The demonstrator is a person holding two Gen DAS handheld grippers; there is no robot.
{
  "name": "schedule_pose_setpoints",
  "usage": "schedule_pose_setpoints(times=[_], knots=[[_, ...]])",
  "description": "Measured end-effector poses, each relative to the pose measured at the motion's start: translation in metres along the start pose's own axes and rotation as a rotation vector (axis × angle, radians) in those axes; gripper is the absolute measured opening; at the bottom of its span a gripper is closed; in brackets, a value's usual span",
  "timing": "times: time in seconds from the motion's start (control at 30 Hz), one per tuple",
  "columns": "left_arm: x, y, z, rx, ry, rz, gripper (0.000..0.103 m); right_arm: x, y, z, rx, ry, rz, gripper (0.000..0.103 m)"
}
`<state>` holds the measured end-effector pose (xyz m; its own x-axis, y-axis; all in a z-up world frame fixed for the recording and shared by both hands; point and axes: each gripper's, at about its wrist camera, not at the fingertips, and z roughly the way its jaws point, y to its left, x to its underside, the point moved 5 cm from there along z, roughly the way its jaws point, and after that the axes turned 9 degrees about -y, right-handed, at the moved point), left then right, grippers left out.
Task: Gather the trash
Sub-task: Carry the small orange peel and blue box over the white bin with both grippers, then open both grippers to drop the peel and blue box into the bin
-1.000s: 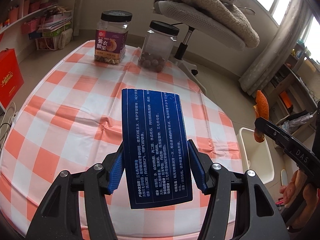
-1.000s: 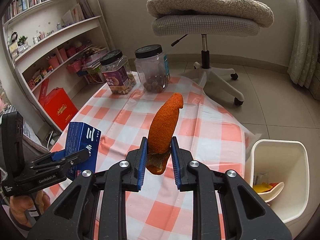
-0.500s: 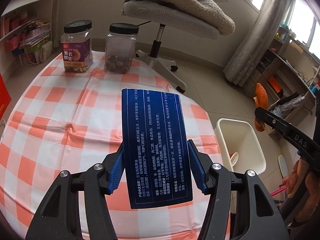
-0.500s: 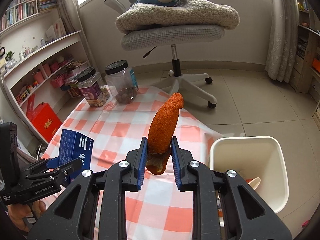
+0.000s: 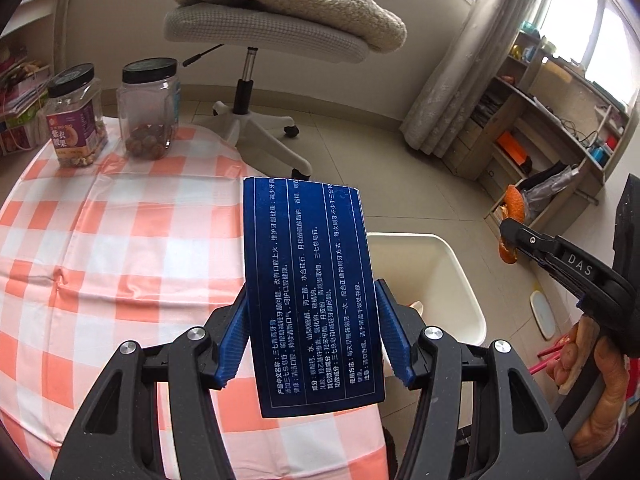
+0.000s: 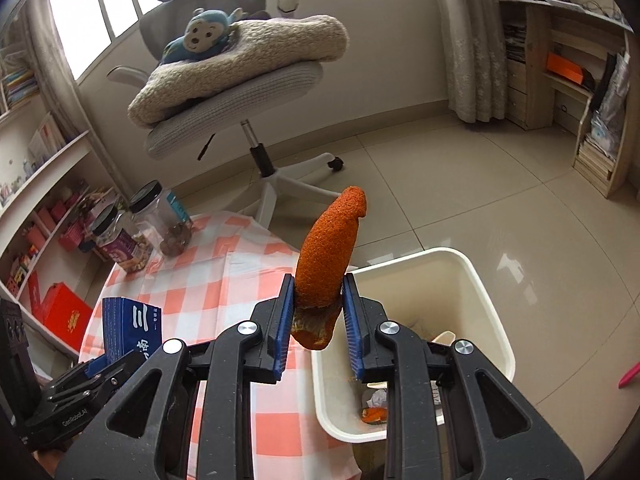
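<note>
The left gripper (image 5: pixel 310 334) is clamping a dark blue printed carton (image 5: pixel 310 280) beside the cream plastic bin (image 6: pixel 486 300), while only the right view is showing the right gripper (image 6: pixel 316 318) pinching orange peel (image 6: pixel 328 256) above scraps inside.

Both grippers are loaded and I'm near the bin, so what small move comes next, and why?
Probably carry the right gripper a little further over the white bin before releasing: its orange peel sits just off the bin's near rim. The left gripper holds the blue box and can follow.
</note>
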<state>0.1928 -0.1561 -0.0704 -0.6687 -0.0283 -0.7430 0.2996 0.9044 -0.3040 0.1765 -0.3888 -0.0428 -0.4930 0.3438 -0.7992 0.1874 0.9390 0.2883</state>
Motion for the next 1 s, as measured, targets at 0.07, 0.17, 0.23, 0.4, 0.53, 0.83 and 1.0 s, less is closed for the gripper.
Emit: schedule_pose_setpoints(times=[0.07,0.17,0.23,0.4,0.53,0.83,1.0], knots=[[-0.001,-0.013,0.006,0.015,0.005,0.016,0.058,-0.004,-0.018,0.0,0.029,0.002,0.042,0.023],[-0.002,-0.034,0.015,0.038,0.013,0.042,0.058,-0.01,-0.039,-0.001,0.057,-0.007,0.102,0.023],[-0.003,-0.047,0.021,0.052,0.02,0.057,0.058,-0.014,-0.052,-0.003,0.079,-0.018,0.134,0.025],[-0.003,-0.082,0.037,0.09,0.039,0.09,0.058,-0.026,-0.083,-0.015,0.133,-0.068,0.233,0.04],[-0.003,-0.109,0.05,0.122,0.057,0.119,0.058,-0.033,-0.106,-0.027,0.178,-0.111,0.29,0.055],[0.004,-0.16,0.077,0.16,0.098,0.172,0.058,-0.039,-0.151,-0.05,0.245,-0.188,0.405,0.078],[0.007,-0.186,0.09,0.167,0.112,0.214,0.059,-0.04,-0.17,-0.058,0.247,-0.215,0.481,0.082]])
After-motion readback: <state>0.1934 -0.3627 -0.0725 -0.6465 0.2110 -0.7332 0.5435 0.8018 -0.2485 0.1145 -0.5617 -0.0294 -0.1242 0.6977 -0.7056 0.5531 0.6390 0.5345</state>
